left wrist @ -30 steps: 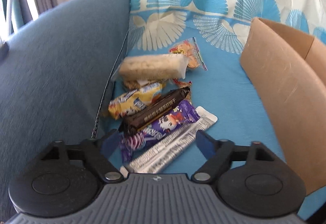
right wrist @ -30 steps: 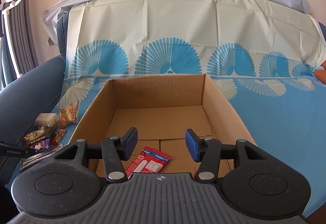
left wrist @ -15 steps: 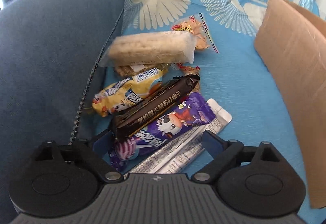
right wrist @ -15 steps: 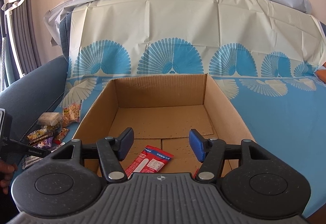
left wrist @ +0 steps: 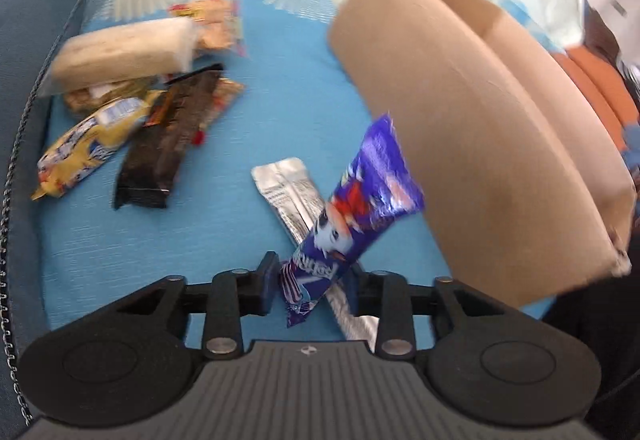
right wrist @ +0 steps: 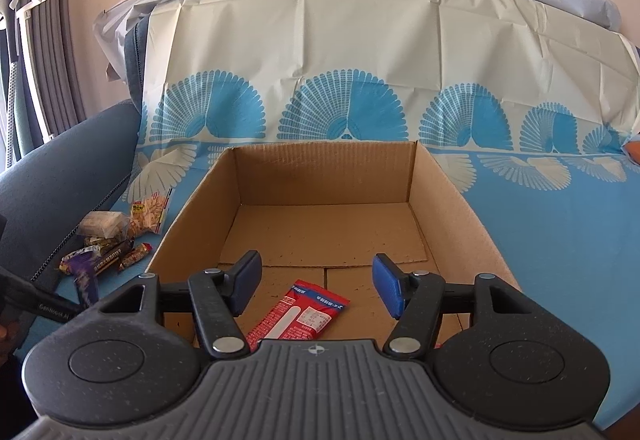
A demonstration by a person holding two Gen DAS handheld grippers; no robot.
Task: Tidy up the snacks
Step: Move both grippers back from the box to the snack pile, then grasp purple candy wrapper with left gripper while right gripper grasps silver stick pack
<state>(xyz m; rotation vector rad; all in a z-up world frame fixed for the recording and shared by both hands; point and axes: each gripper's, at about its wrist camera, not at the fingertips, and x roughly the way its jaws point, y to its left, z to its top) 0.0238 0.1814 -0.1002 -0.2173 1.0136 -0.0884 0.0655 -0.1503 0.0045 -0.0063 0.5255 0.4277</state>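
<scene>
Left tool (left wrist: pixel 312 280) tilted down, jaws just closed clamping, right tool (right wrist: pixel 316 282) level-ish, jaws apart

A blue fan-patterned cloth (right wrist: pixel 520 240) drapes the dark blue sofa (right wrist: pixel 60 168); grey curtains (right wrist: pixel 60 40) hang left.

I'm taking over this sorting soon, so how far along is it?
Barely begun. Done: one red packet lies in the cardboard box. In hand: the left gripper has just closed its jaws on the purple snack. Left: the silver packet and the pile.
</scene>
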